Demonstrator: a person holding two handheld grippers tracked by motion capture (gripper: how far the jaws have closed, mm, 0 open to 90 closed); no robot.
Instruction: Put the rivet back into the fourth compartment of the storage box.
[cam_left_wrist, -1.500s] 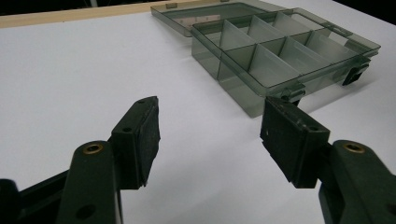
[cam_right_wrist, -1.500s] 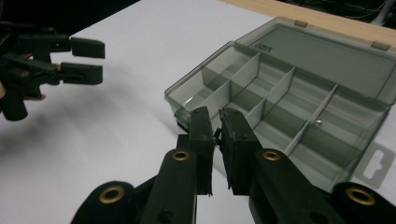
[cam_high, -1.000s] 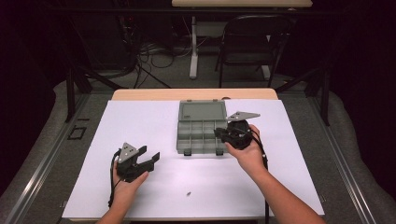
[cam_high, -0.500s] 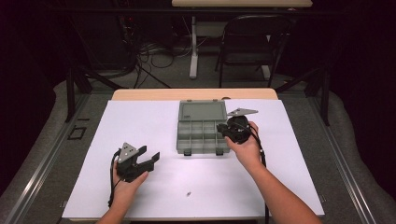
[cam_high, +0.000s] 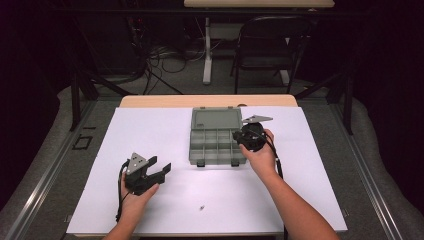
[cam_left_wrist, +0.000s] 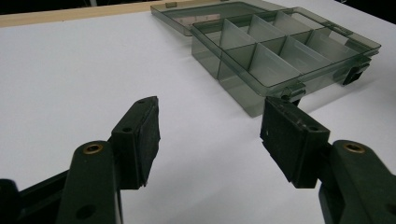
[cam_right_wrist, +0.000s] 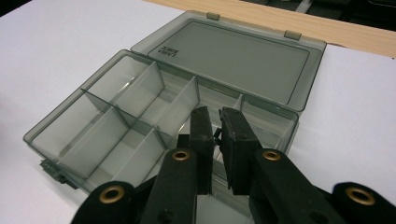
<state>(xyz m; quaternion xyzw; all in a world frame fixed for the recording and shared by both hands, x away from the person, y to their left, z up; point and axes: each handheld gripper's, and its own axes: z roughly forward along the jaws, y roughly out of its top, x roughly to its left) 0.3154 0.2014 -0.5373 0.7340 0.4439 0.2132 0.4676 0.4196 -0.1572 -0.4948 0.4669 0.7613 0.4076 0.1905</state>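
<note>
Between the nearly closed fingers of the right gripper sits one tiny dark thing, pinched over the box's near right compartment. One see-through grey box lies on the white surface, lid flat open behind it, with eight little compartments. One left gripper rests well apart, fingers spread wide and holding nothing. One tiny speck lies near the front edge.
</note>
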